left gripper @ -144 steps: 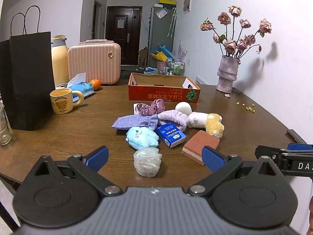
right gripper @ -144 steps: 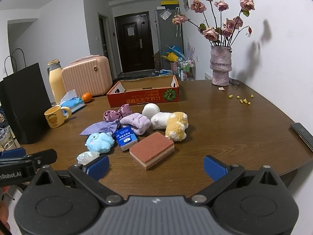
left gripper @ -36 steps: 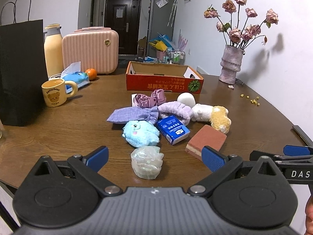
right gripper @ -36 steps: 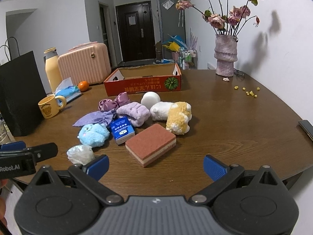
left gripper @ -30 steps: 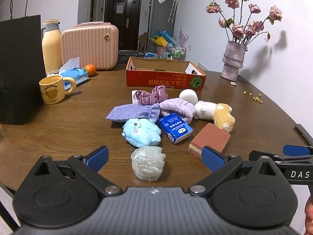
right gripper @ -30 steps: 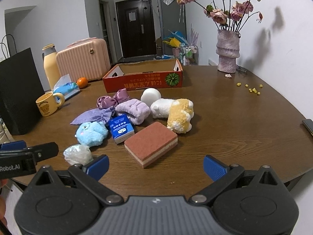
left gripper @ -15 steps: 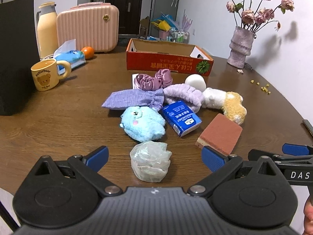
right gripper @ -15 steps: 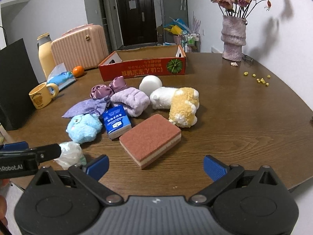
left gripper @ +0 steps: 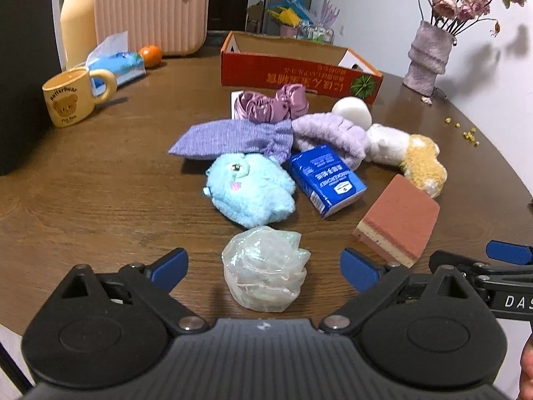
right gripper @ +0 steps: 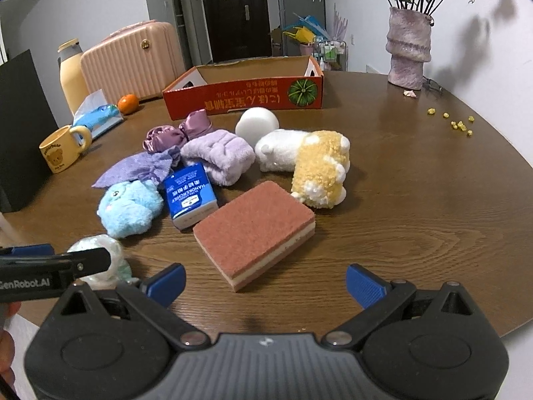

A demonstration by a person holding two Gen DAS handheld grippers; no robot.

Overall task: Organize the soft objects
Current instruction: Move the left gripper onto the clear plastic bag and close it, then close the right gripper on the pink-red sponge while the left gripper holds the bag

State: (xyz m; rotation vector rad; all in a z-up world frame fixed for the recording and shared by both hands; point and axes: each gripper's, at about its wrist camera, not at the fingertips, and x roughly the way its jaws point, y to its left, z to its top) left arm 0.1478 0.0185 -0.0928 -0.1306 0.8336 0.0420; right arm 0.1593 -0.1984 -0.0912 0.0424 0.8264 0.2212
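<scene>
Two grippers hang over the near edge of a round brown wooden table (left gripper: 83, 180), both spread wide and holding nothing. Between the blue fingertips of the left gripper (left gripper: 263, 265) sits a crumpled translucent iridescent plastic ball (left gripper: 265, 278), just ahead of the jaws and roughly centred in the gap. It looks featherlight and crackly, likely to collapse and perhaps slip under pressure, so a gentle squeeze across its widest middle seems best.

Ahead of the right gripper (right gripper: 265, 281) lies a rust-red rectangular sponge with a pale layer (right gripper: 255, 231), turned at an angle, its nearest corner pointing into the open jaws. It should be light and springy; taking it across the short sides, through the layered edge, would probably hold well.

Beyond these, clustered mid-table, are a fluffy light-blue plush toy (left gripper: 251, 193), a blue tissue packet (left gripper: 328, 180), a lilac cloth bow (left gripper: 233, 140), a purple satin scrunchie (left gripper: 269, 103), a lavender terry headband (left gripper: 329, 136), a white and yellow plush animal (right gripper: 309, 160) and a white foam ball (right gripper: 256, 123). Farther back stands an open red cardboard box (right gripper: 246, 95), presumably where the soft things belong.
</scene>
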